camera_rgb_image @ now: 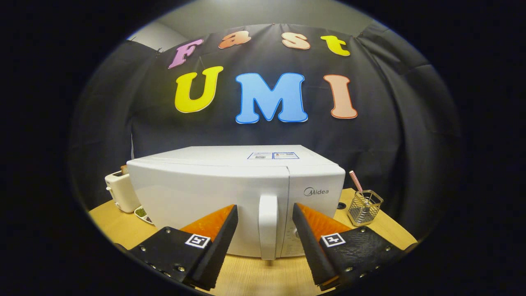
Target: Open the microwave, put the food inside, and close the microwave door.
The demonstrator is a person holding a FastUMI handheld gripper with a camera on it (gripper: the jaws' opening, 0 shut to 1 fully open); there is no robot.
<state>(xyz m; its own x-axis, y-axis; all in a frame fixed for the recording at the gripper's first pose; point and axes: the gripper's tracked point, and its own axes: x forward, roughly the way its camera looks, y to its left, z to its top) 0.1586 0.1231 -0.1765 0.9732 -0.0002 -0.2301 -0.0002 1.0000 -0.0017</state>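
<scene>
Gripper view: the microwave (230,193) sits in the middle of the frame on a wooden table (254,275). Its door (197,201) is shut, so no step looks done yet. The white handle (268,226) stands up and down, low in the middle of the frame.

The gripper (265,222) is at the bottom. Its two fingers (218,242) are spread wide apart, one to each side of the handle. They hold nothing. I cannot tell if the handle is already between them or just ahead of them, but neither finger seems to press on it.

At the left, beside the microwave, is a toaster (121,191) with bread in it. Just below the toaster a small dish (141,213) peeks out, with something green on it. That may be the food, but I cannot be sure. At the right is a wire cup (365,207) with a straw (356,181).

Still to do, I think: pull the door open, put the food in, push the door shut.
</scene>
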